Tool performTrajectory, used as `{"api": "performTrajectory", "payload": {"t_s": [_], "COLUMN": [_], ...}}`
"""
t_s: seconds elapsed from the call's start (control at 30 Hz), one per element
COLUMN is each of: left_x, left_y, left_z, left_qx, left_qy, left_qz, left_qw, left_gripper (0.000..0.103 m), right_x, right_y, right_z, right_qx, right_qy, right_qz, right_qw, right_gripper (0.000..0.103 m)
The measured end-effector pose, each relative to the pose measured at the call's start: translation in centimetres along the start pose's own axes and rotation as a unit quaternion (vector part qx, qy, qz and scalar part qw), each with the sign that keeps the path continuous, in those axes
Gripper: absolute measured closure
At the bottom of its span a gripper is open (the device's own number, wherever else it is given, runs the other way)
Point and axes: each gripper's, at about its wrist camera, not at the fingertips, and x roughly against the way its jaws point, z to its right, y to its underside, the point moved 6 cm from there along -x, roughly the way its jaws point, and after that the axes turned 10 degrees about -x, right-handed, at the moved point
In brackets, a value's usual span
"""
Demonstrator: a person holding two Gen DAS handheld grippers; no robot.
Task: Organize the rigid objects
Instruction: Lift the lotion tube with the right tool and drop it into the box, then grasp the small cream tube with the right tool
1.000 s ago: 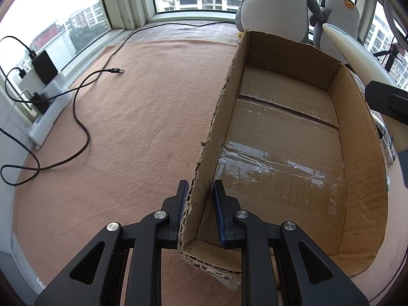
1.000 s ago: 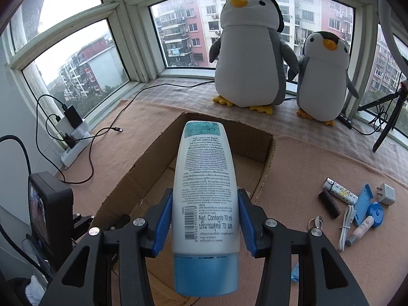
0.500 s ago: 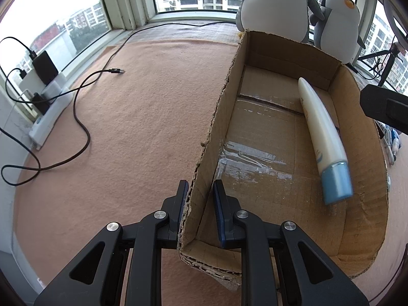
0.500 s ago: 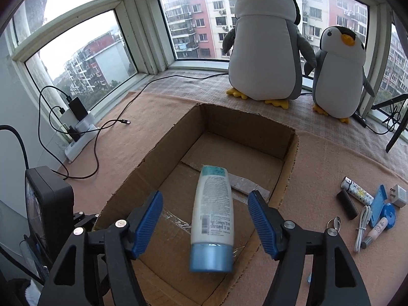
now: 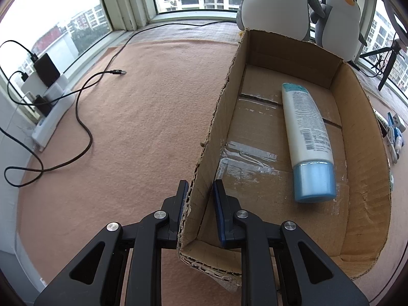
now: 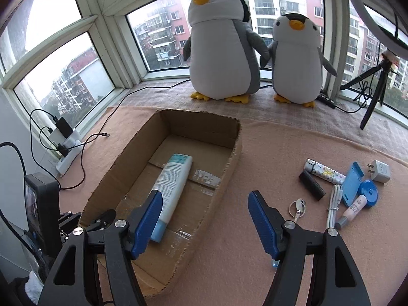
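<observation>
One open brown cardboard box sits at the centre, holding one white lotion tube with a blue cap. Two grey-and-white plush penguins stand at twelve o'clock. About eight small loose items lie clustered at three o'clock, and one white power strip lies at nine o'clock.

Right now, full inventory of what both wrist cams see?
cardboard box: 1, brown, on the mat, open top
lotion tube: 1, white with blue cap, lying flat in the box
plush penguins: 2, grey and white, on the window ledge
small items: about nine, mixed colours, on the mat right of the box; include a key ring, white cable, white plug
power strip: 1, white, by the left window, chargers plugged in
black cable: 1, loose on the mat
tripod: 1, black, far right
left claw: shut on the box's left wall
right claw: open, holding nothing
</observation>
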Motion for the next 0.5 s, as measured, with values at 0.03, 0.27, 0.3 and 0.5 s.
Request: {"api": "performTrajectory", "payload": {"t_s": [0.03, 0.27, 0.3, 0.5], "left_x": [0.0, 0.0, 0.0, 0.0], "left_y": [0.0, 0.0, 0.0, 0.0], "left_z": [0.0, 0.1, 0.1, 0.1], "left_qx": [0.000, 0.002, 0.002, 0.002], "left_qy": [-0.001, -0.004, -0.004, -0.004], "left_qz": [0.000, -0.001, -0.001, -0.001], "left_qw": [1.0000, 1.0000, 1.0000, 1.0000], "left_gripper": [0.085, 0.085, 0.085, 0.085], "right_x": [0.4, 2.8, 3.0, 3.1], "right_y": [0.0, 0.0, 0.1, 0.3], "right_z": [0.9, 8.8, 10.1, 16.7], "right_qx": [-0.007, -0.071, -0.083, -0.150], "right_qy": [0.004, 0.056, 0.063, 0.115], "right_qz": [0.002, 0.017, 0.017, 0.007], "right_qw": [1.000, 0.996, 0.994, 0.982], "right_gripper": [0.037, 0.037, 0.037, 0.037]}}
